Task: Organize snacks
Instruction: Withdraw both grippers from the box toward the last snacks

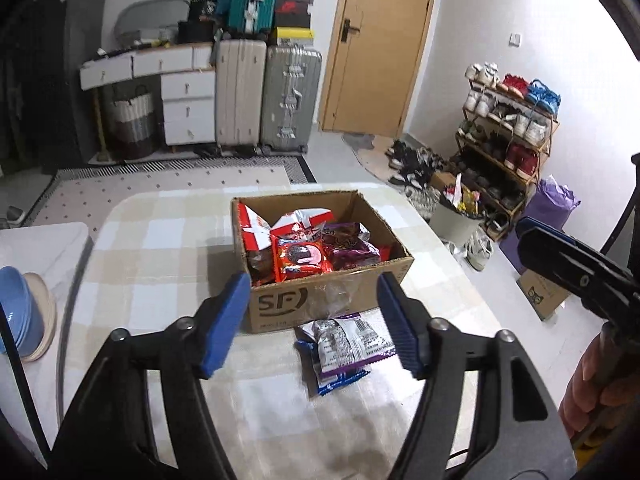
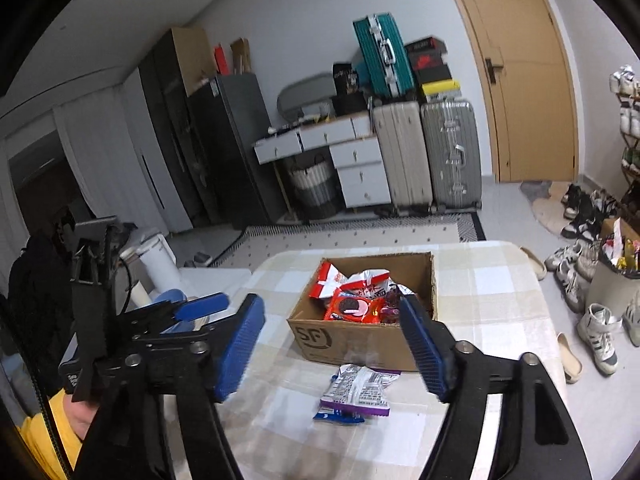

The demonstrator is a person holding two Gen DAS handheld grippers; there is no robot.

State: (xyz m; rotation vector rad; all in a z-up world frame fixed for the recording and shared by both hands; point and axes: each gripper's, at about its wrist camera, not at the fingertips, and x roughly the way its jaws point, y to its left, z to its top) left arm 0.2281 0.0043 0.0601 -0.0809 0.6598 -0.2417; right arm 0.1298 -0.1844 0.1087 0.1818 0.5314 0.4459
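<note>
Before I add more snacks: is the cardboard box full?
Nearly full: snack packets reach the cardboard box rim.

Checked worktop [image 1: 168, 240], rounded corners. At centre, open box [image 1: 332, 300] packed with snack packs. At 6 o'clock of box, touching its front wall, purple pack [image 1: 348, 344] atop blue pack [image 1: 340, 380].
</note>
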